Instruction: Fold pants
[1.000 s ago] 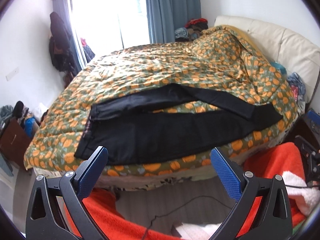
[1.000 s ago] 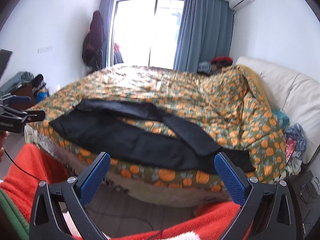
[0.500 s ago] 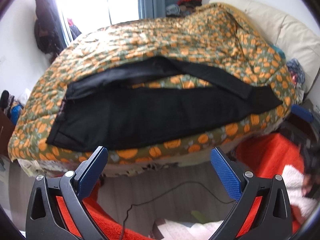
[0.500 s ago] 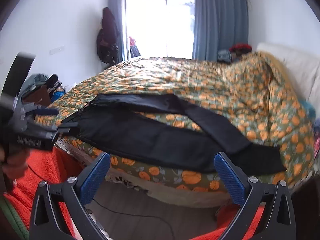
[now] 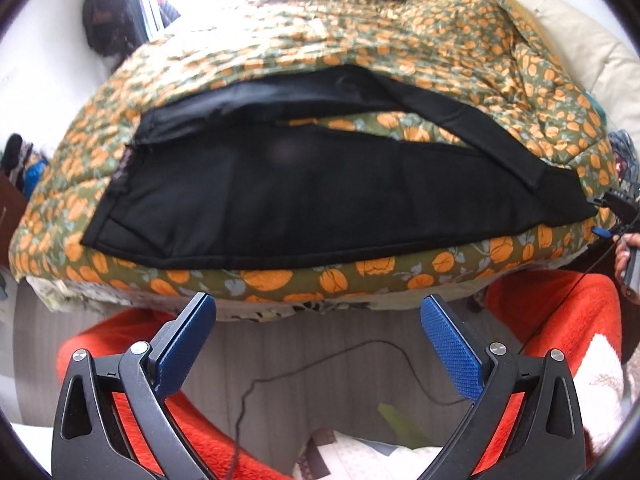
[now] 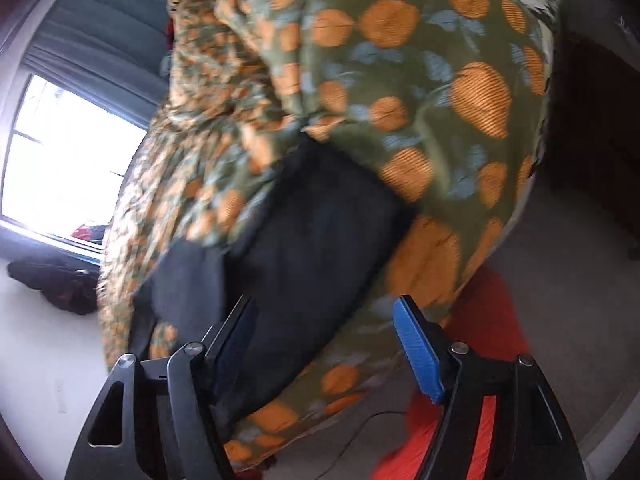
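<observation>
Black pants [image 5: 320, 196] lie spread along the near edge of a bed, waist at the left, legs running right, the far leg crossing over the near one's end. My left gripper [image 5: 318, 312] is open and empty, just short of the bed edge below the pants' middle. My right gripper [image 6: 324, 316] is open and empty, rolled sideways, close over the leg ends [image 6: 320, 240] at the bed's right corner; this view is blurred. The right gripper also shows in the left wrist view [image 5: 618, 208] at the right edge.
The bed carries a green quilt with orange pumpkins [image 5: 360, 40]. Red fleece legs [image 5: 560, 312] and a black cable [image 5: 320, 364] on the grey floor lie below the left gripper. A cream headboard [image 5: 580, 32] is at the right, a window [image 6: 60, 160] behind.
Both grippers have moved closer to the bed. The right gripper has swung to the leg ends and rolled sideways. The pants have not moved.
</observation>
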`<state>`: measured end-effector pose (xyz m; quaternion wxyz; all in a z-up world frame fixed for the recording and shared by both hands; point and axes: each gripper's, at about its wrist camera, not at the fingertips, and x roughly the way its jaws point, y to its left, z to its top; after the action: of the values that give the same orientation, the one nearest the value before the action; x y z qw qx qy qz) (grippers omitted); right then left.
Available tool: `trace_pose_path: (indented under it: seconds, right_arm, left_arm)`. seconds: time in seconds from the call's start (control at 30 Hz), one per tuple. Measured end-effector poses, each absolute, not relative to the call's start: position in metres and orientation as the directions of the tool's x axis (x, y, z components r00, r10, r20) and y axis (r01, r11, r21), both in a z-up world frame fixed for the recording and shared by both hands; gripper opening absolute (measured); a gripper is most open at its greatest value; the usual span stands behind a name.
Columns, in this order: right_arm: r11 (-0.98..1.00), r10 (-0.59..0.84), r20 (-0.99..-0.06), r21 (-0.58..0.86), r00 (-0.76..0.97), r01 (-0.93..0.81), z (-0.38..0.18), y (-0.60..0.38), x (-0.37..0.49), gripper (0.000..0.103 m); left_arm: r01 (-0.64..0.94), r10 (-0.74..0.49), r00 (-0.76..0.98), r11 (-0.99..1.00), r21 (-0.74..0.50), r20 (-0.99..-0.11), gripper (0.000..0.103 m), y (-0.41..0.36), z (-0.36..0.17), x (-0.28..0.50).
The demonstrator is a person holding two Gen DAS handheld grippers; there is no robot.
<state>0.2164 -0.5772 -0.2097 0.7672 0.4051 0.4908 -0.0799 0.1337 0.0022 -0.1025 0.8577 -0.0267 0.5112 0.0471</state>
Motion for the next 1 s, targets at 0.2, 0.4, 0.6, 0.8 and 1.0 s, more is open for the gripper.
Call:
trace_pose_path:
  seconds: [0.2,0.4,0.6,0.8,1.0]
  right_arm:
    - [0.797,0.141,-0.839,0.412,0.526,0.442,-0.197,-0.571,0.25,0.007]
    - [0.87,0.014,-0.896,0.23,0.444,0.437,-0.205,-0.575,0.261,0.02]
    - [0.997,0.015,-0.794,0.06,0.608,0.054,-0.129,-0.476,0.258,0.041]
    - [0.931,0.166,-0.871,-0.015,0.463,-0.364,-0.162,-0.35,0.276,0.04]
    - [0.888,0.012,-0.901,-0.189,0.433,-0.418,-0.192,-0.333,0.313,0.01]
  left_arm:
    - [-0.071,0.043,0.454,0.997,0.012,-0.89,0.102,-0.013,-0.106,0.138]
    - [-0.085,0.037,0.442,0.996,-0.001,-0.896,0.102,-0.009,-0.109,0.143]
    - [-0.096,0.022,0.422,0.995,-0.021,-0.906,0.102,-0.007,-0.12,0.15]
    - [-0.08,0.014,0.443,0.996,-0.024,-0.897,0.102,-0.009,-0.113,0.146]
    - [-0.164,0.063,0.402,0.986,-0.005,-0.913,0.102,0.02,-0.127,0.144]
